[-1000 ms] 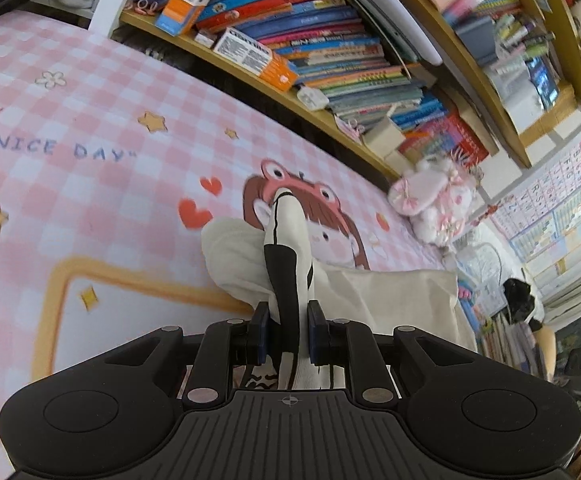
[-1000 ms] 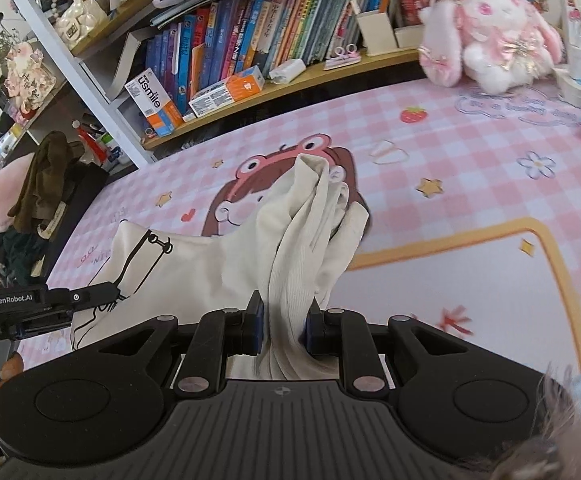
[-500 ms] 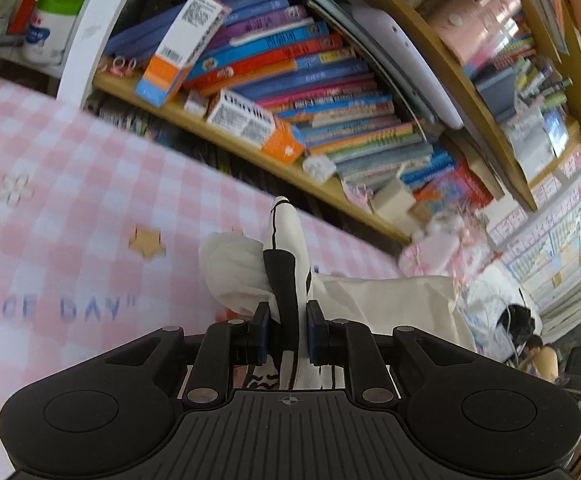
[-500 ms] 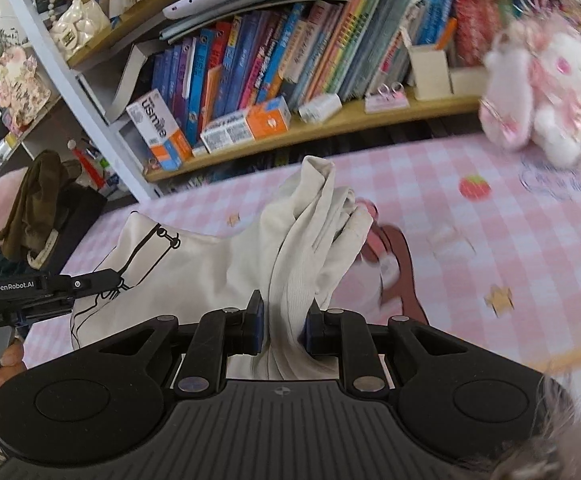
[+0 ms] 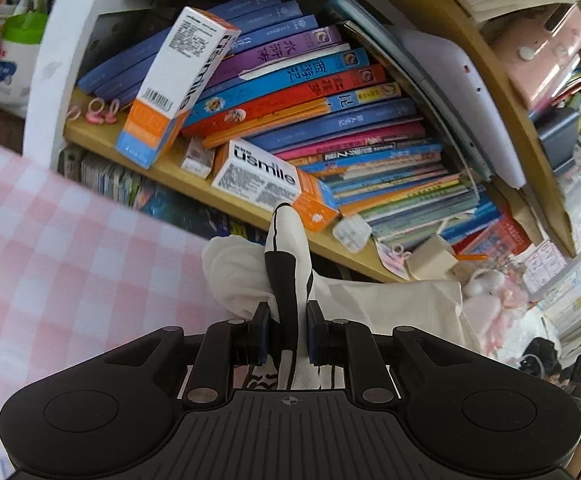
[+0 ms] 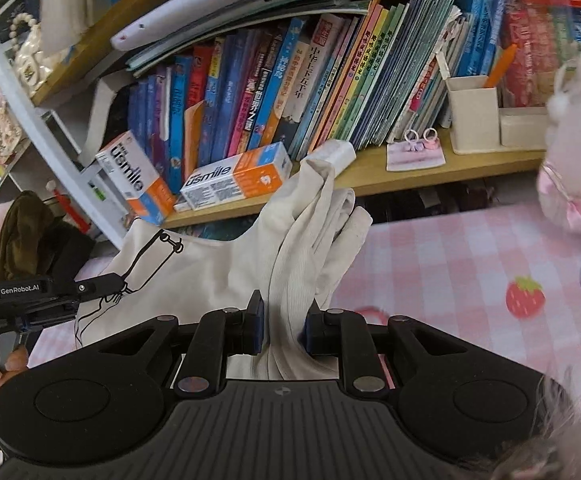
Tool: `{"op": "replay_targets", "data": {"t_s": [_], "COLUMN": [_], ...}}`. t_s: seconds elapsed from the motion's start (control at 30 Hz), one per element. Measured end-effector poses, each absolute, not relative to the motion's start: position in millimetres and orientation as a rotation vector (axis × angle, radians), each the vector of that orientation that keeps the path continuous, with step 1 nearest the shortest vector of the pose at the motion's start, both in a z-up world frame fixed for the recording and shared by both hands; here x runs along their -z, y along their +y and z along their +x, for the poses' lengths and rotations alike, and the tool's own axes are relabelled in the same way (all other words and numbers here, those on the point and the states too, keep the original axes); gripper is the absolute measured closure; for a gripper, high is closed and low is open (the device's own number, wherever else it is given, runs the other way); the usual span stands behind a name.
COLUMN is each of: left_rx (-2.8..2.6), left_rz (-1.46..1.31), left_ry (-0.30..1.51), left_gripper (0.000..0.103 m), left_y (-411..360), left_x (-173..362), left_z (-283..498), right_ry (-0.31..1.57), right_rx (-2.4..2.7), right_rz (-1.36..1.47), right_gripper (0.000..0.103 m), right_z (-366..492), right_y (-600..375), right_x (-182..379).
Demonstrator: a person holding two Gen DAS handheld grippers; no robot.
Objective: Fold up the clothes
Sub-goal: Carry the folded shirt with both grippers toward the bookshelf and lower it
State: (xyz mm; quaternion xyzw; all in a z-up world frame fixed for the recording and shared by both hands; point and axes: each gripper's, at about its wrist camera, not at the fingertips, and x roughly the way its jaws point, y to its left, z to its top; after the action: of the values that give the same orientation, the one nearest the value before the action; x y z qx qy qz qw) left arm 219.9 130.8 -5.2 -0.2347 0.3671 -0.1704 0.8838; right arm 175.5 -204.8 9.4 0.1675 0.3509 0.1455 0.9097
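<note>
A cream garment with black line drawings (image 6: 210, 268) hangs stretched between my two grippers, lifted above the pink checked table mat (image 6: 442, 264). My left gripper (image 5: 288, 330) is shut on one bunched edge with a black stripe (image 5: 286, 264). My right gripper (image 6: 282, 330) is shut on a bunched ribbed part of the cloth (image 6: 310, 248). The left gripper also shows at the left of the right wrist view (image 6: 42, 292), with the cloth spread from it. The rest of the garment (image 5: 394, 304) runs to the right in the left wrist view.
A wooden bookshelf (image 5: 210, 188) with many books (image 6: 330, 80) stands close behind the mat. Toothpaste boxes (image 6: 234, 180) lie on its ledge. A pink plush toy (image 6: 578, 140) sits at the right. Dark clothes (image 6: 22, 236) lie at the left.
Both grippers have moved forward toward the bookshelf and tilted up, carrying the garment with them. The shelf now fills most of both views. Both grips stay shut.
</note>
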Motion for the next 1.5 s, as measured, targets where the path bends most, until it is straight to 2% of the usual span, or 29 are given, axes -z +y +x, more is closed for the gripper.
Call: {"op": "replay_targets", "data": {"t_s": [0.13, 0.27, 0.73, 0.8, 0.87, 1.03, 1.23, 1.43, 1.5], "left_rx": [0.347, 0.352, 0.334, 0.338, 0.34, 0.327, 0.297, 0.282, 0.268], "left_rz": [-0.486, -0.555, -0.516, -0.506, -0.493, -0.466, -0.427, -0.377, -0.345], "left_ry": [0.747, 0.706, 0.772, 0.779, 0.787, 0.806, 0.825, 0.814, 0.813], "left_gripper": [0.087, 0.094, 0.094, 0.094, 0.094, 0.094, 0.091, 0.09, 0.086], "left_y": [129.3, 137.3, 136.2, 134.3, 132.4, 129.3, 126.2, 120.0, 115.9], "left_x": [13.0, 21.9, 34.5, 32.9, 31.5, 29.1, 23.1, 10.9, 7.6], "left_z": [238.6, 250.5, 254.6, 252.5, 249.2, 240.0, 222.4, 191.4, 179.9], "right_ry": [0.717, 0.704, 0.731, 0.742, 0.753, 0.758, 0.769, 0.709, 0.687], "right_rx": [-0.31, -0.31, -0.292, -0.28, -0.251, -0.177, -0.124, -0.127, -0.13], "right_rz": [0.341, 0.315, 0.348, 0.341, 0.333, 0.346, 0.341, 0.212, 0.183], "right_gripper": [0.086, 0.086, 0.085, 0.083, 0.074, 0.065, 0.064, 0.061, 0.06], "right_z": [198.1, 215.3, 231.0, 231.2, 230.2, 222.8, 206.6, 172.7, 160.0], "right_y": [-208.1, -211.3, -223.9, -223.4, -223.2, -229.0, -233.8, -215.9, -209.7], "right_x": [-1.8, 6.2, 34.6, 34.8, 34.5, 31.1, 23.5, 6.6, 2.0]}}
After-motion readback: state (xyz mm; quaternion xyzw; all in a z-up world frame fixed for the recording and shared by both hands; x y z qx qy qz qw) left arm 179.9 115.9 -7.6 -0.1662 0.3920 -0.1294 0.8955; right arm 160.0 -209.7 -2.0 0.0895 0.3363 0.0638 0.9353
